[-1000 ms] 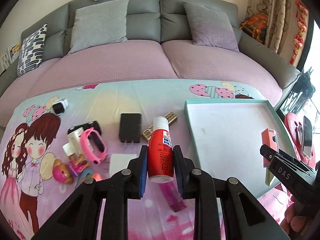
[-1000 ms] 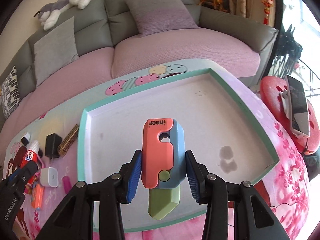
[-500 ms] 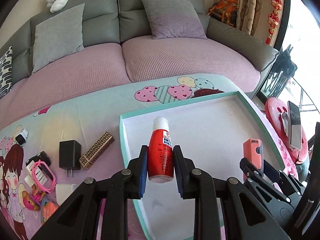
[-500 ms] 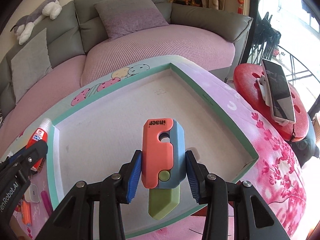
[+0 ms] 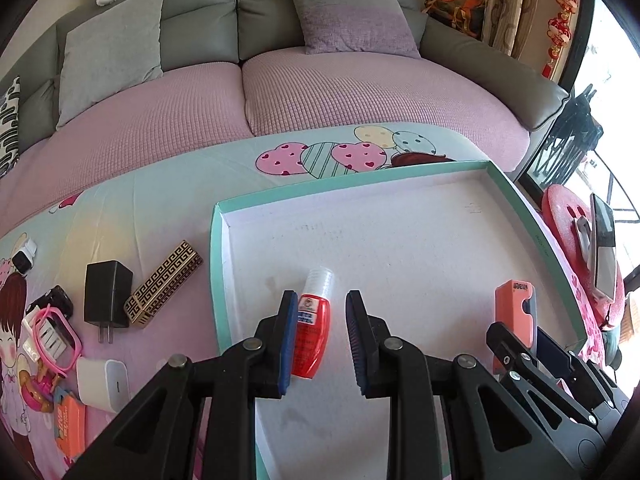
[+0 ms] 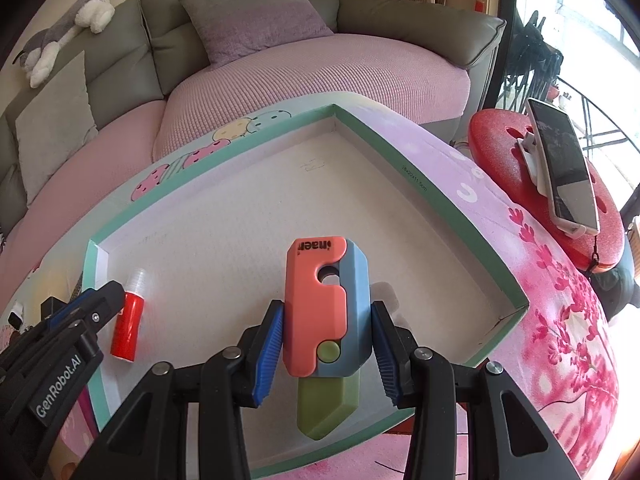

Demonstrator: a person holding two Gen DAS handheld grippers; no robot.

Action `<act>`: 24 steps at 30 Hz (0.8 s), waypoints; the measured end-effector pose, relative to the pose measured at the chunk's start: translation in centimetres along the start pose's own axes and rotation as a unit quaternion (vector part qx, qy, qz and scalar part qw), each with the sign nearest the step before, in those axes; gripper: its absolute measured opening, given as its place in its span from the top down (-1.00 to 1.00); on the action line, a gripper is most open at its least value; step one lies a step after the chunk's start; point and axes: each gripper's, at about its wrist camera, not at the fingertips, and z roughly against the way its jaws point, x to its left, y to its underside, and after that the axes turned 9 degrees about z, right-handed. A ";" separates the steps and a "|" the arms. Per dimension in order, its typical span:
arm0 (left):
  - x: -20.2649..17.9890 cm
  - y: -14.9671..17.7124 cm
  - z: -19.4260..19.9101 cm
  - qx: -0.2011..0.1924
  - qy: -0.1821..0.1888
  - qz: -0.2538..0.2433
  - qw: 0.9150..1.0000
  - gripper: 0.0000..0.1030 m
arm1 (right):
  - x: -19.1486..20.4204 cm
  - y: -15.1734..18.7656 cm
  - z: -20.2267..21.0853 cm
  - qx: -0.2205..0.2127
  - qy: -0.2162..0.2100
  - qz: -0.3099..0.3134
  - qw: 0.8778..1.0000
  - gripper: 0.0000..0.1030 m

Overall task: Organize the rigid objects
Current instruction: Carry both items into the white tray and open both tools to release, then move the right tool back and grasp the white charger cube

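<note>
One piece seems delivered: the red bottle [image 5: 311,336] lies on the floor of the tray [image 5: 400,182] between the spread left tongs [image 5: 320,301] — the right tongs [image 6: 326,309] hold the toy knife [image 6: 316,292] pinched above the tray, and the black charger [image 5: 106,292] and other small things, left of the left tongs, are not yet taken from the surface.

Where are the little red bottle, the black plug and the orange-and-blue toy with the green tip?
red bottle [image 5: 310,336]: left wrist view, on its red body.
black plug [image 5: 107,294]: left wrist view, on its top face.
orange-and-blue toy [image 6: 314,308]: right wrist view, on its orange panel.
</note>
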 end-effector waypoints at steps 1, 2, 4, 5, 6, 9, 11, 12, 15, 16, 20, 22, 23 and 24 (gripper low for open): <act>0.1 0.1 0.1 -0.001 -0.002 0.002 1.000 0.50 | 0.0 0.0 -0.1 0.002 -0.001 0.000 1.000 0.12; 0.3 0.1 0.2 -0.002 -0.004 0.005 1.000 0.49 | 0.1 0.0 -0.2 0.004 -0.001 0.001 1.000 0.12; 0.7 0.1 0.3 -0.002 -0.011 0.016 1.000 0.48 | 0.2 0.1 -0.3 0.008 -0.001 0.002 1.000 0.12; 0.9 0.1 0.4 -0.002 -0.014 0.022 1.000 0.46 | 0.2 0.1 -0.4 0.010 -0.001 0.003 1.000 0.12; 1.2 0.0 0.5 -0.003 -0.016 0.027 0.999 0.43 | 0.3 0.1 -0.5 0.012 -0.002 0.003 1.000 0.11; 1.9 0.0 0.8 -0.010 -0.027 0.038 0.999 0.15 | 0.4 0.2 -0.5 0.013 -0.004 0.003 1.000 0.11; 2.3 0.0 1.1 -0.016 -0.034 0.045 0.998 0.01 | 0.4 0.2 -0.5 0.013 -0.005 0.003 1.000 0.09; 2.6 0.1 1.2 -0.018 -0.036 0.049 0.998 -0.04 | 0.4 0.1 -0.5 0.012 -0.005 0.003 1.000 0.06; 3.4 0.1 1.6 -0.024 -0.038 0.066 0.997 -0.19 | 0.4 0.1 -0.3 0.010 -0.009 0.001 1.000 -0.15; 3.8 0.1 1.8 -0.027 -0.040 0.072 0.996 -0.27 | 0.4 0.1 -0.2 0.009 -0.011 0.001 1.000 -0.17; 5.1 0.2 2.3 -0.035 -0.047 0.099 0.993 -0.33 | 0.6 0.1 -0.1 0.005 -0.023 0.003 1.000 -0.36; 5.9 0.4 2.1 -0.031 -0.048 0.114 0.992 -0.33 | 0.9 0.1 -0.1 0.003 -0.032 0.006 0.999 -0.45; 6.3 0.5 2.0 -0.028 -0.050 0.122 0.991 -0.33 | 1.1 0.1 0.0 0.002 -0.032 0.009 0.999 -0.53; 6.7 0.7 1.9 -0.026 -0.052 0.130 0.990 -0.33 | 1.3 0.0 0.0 0.000 -0.033 0.013 0.999 -0.66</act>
